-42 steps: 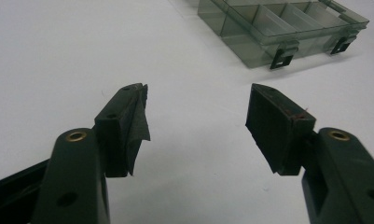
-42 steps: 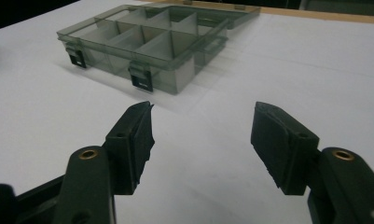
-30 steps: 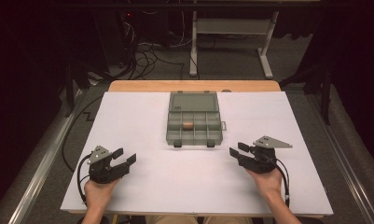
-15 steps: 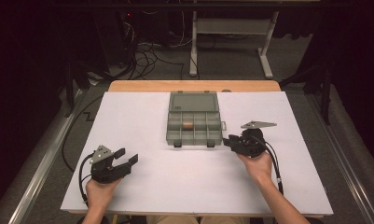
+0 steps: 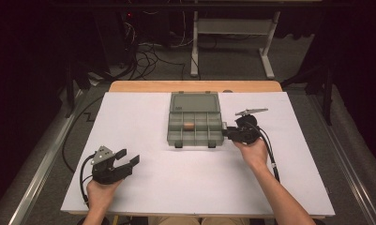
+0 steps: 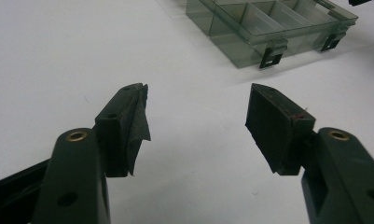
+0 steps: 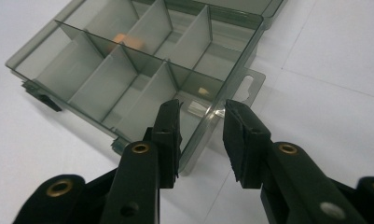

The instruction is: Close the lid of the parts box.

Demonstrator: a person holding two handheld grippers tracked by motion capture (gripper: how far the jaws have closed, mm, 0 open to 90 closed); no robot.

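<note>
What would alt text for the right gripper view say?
The right gripper straddles the side wall of an open, smoky-clear organiser box on a white table, its jaws just closing but not yet pressing. A small orange thing lies in a far compartment.

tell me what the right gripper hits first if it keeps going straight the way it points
Probably the side wall of the compartment box: the right gripper has its jaws standing apart astride that wall, which already sits between them. Whether the pads touch it is unclear.
</note>
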